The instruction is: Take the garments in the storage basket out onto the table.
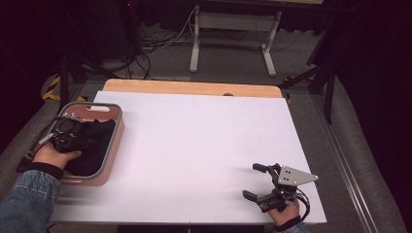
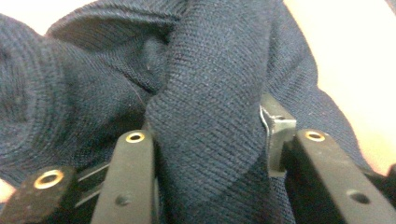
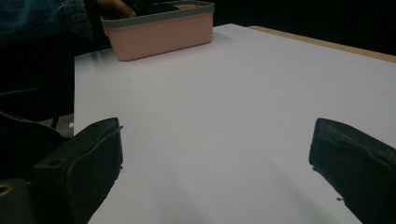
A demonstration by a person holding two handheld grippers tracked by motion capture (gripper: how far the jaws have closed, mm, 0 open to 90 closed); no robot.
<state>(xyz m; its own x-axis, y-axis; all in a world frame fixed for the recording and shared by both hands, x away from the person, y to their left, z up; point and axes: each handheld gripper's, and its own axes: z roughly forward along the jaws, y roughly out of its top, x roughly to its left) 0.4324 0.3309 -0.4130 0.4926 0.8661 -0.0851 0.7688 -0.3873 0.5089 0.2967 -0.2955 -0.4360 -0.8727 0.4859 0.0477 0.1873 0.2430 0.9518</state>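
One white table (image 1: 194, 145), dark room; left jaws gripping navy cloth (image 2: 205, 116), right jaws wide, empty.

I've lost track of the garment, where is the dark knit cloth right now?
In the high view the dark knit cloth lies inside the pink basket at the table's left edge, with the left gripper closed on a fold of it.

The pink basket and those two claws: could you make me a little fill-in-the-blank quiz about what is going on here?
1. The dark knitted cloth lies inside the pink ____.
2. The left claw has a fold of the ____ between its jaws.
3. The right claw rests over the white table with its jaws ____.
4. The person's sleeve is made of blue ____.

Missing words: basket; cloth; open; denim
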